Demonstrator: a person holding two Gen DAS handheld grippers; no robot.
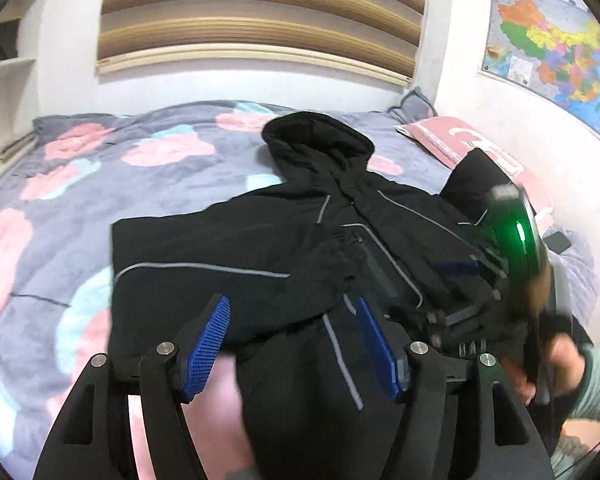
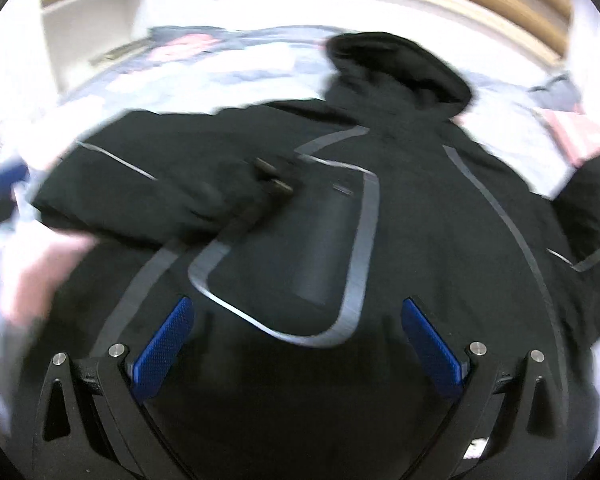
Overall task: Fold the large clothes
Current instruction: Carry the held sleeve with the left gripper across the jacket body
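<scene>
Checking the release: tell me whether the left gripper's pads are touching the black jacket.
Apart. The left wrist view shows the left gripper open, blue pads spread above the jacket.

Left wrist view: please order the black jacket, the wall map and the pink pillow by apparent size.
1. black jacket, largest.
2. wall map.
3. pink pillow, smallest; partly hidden behind the jacket, so unsure.

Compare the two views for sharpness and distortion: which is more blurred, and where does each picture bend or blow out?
Right wrist view: smeared throughout, the jacket streaked, the wall above bleached white. Left wrist view: sharper on the bedspread and hood, blurred only at the right claw; fisheye curves the blind and map.
</scene>
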